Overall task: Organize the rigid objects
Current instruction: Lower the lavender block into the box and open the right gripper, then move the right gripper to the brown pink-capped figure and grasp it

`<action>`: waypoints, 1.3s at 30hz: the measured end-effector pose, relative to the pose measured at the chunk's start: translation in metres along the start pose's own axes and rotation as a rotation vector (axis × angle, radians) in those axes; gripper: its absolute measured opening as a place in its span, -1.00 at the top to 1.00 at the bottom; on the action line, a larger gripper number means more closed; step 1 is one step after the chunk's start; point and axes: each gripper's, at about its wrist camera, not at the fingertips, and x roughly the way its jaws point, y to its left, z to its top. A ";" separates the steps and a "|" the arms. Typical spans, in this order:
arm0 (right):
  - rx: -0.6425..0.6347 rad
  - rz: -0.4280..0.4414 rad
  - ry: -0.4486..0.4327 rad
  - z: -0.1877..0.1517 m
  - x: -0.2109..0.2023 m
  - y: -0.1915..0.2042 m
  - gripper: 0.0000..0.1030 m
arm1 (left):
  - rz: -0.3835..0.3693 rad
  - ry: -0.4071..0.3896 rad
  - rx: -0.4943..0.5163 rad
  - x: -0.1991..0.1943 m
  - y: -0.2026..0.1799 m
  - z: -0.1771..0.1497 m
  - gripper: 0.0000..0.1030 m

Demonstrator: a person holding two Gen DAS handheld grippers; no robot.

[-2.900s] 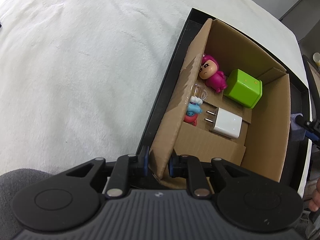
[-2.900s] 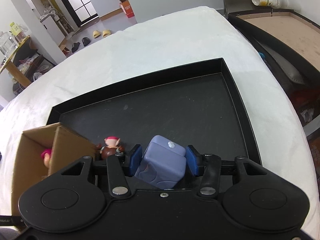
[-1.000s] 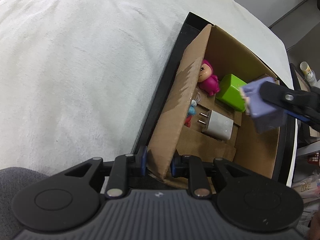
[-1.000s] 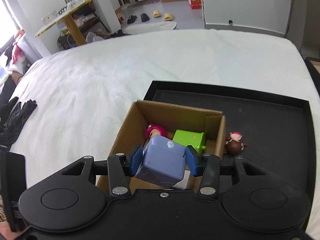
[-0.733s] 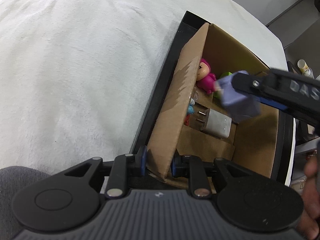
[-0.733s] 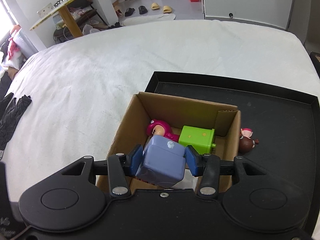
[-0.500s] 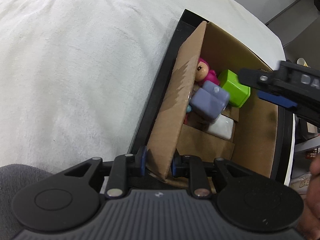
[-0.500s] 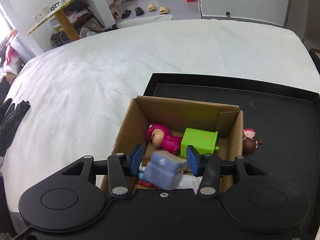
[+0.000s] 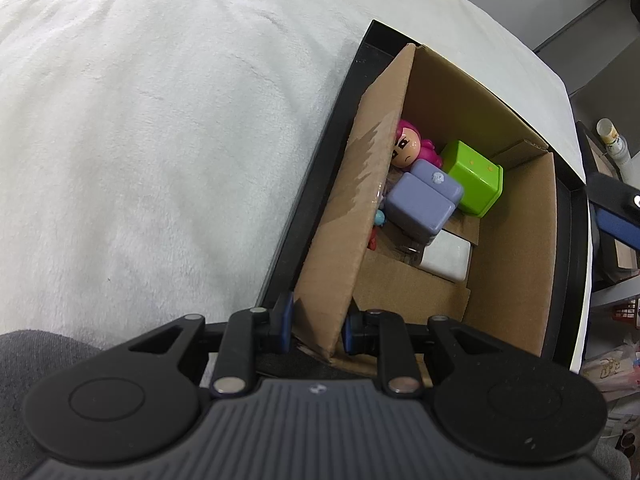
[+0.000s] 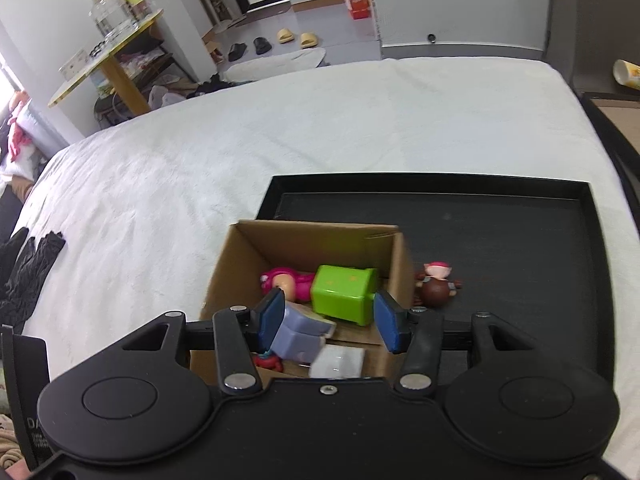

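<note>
- The lavender block (image 9: 424,204) lies tilted in my cardboard box (image 9: 516,240), long axis toward the tray's (image 10: 520,240) far edge.
- My left gripper (image 9: 316,322) clamps the box wall.
- My right gripper (image 10: 328,316) hangs spread, jaws empty.

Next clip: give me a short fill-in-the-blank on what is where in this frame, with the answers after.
1. The left tool is clamped on the wall of the ____ box.
2. The lavender cube lies inside the box, between the pink figurine and the ____ charger.
3. The brown figurine lies outside the box, on the black ____.
4. The cube beside the lavender one is ____.

Answers: cardboard; white; tray; green
</note>
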 end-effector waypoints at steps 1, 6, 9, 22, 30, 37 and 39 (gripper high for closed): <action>0.007 -0.005 -0.003 0.000 -0.002 -0.004 0.03 | 0.000 0.000 -0.002 0.000 0.000 0.000 0.57; 0.031 -0.024 -0.011 -0.002 -0.008 -0.021 -0.01 | 0.005 0.001 0.002 -0.001 -0.001 0.001 0.57; 0.043 -0.027 -0.018 -0.005 -0.011 -0.028 -0.04 | 0.010 0.003 0.004 -0.001 -0.002 0.001 0.57; 0.100 -0.001 -0.044 -0.015 -0.007 -0.065 -0.23 | 0.043 -0.001 -0.015 0.001 -0.008 0.001 0.58; 0.180 0.034 -0.052 -0.028 0.012 -0.099 -0.23 | 0.060 -0.006 -0.025 0.001 -0.009 0.000 0.60; 0.232 0.076 -0.067 -0.034 0.032 -0.118 -0.23 | 0.072 -0.001 -0.034 0.002 -0.010 0.001 0.61; 0.254 0.099 -0.072 -0.034 0.039 -0.122 -0.23 | 0.070 0.001 -0.036 0.002 -0.010 0.001 0.61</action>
